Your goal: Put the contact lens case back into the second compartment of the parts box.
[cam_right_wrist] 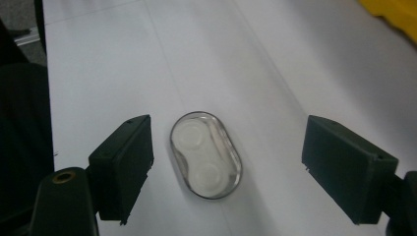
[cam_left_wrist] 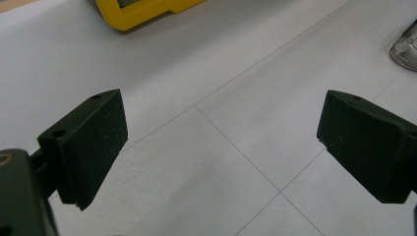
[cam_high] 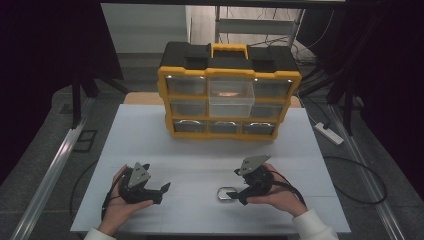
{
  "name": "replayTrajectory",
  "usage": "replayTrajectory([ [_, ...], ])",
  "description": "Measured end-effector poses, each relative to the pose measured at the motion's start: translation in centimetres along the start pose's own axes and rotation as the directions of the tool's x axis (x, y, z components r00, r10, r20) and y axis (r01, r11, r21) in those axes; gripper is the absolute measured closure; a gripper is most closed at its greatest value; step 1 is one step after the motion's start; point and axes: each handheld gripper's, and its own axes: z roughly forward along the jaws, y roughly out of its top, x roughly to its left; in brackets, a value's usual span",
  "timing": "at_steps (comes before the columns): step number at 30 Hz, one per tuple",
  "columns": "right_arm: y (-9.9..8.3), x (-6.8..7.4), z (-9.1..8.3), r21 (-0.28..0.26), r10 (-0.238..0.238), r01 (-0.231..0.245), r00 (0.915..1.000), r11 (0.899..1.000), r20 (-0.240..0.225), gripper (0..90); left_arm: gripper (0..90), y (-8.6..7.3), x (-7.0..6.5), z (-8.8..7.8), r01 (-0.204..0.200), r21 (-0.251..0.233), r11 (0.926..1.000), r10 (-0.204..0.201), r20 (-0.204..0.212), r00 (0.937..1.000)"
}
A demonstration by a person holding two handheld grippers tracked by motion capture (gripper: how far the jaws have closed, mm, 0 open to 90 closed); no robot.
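Broadly, the white bench (cam_high: 150,135) carries a yellow-and-black drawer organiser (cam_high: 229,90) at its far side, with one clear drawer (cam_high: 231,98) pulled partly out of the middle column; something orange lies in it, too blurred to name.

Right gripper (cam_high: 239,196) sits at the near right of the bench, held in a hand (cam_high: 280,192). Its fingers (cam_right_wrist: 125,164) are spread wide and straddle the task's thing without touching it. Left gripper (cam_high: 162,192) rests at the near left, well apart from the thing; its fingers (cam_left_wrist: 91,142) are also spread, with bare bench between them.

The thing: a small clear oval case (cam_right_wrist: 206,155) with two round wells, lying flat on the bench near the front edge, just ahead of the right gripper. In the right gripper view it lies lengthwise between the fingers, nearer the left one.

Handling judgement: light, rigid plastic, smooth and glossy, so likely to slip or skate on the bench if nudged from one side. Low profile leaves little wall to grip. Best hold looks to be across the narrow width at the waist between the wells, fingers lowered to the bench and centred first, moderate squeeze.
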Motion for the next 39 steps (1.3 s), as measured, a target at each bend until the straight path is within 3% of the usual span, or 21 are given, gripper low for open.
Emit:
replayTrajectory([
  [20,0.2,0.9,2.6,0.113,-0.049,0.051,0.9986,0.992,-0.020,18.0,5.7,0.0,0.0,0.0,0.001,-0.002,1.0000,-0.001,0.002,1.0000],
  [34,-0.1,0.9,3.8,0.160,-0.068,0.072,0.9971,0.984,-0.034,17.8,5.7,0.0,-0.1,0.1,-0.004,0.003,1.0000,0.004,0.004,1.0000],
  [39,-0.2,0.6,4.5,0.187,-0.054,0.062,0.9974,0.980,-0.049,18.4,5.7,0.0,-0.1,0.1,-0.005,0.003,1.0000,0.005,0.003,1.0000],
])
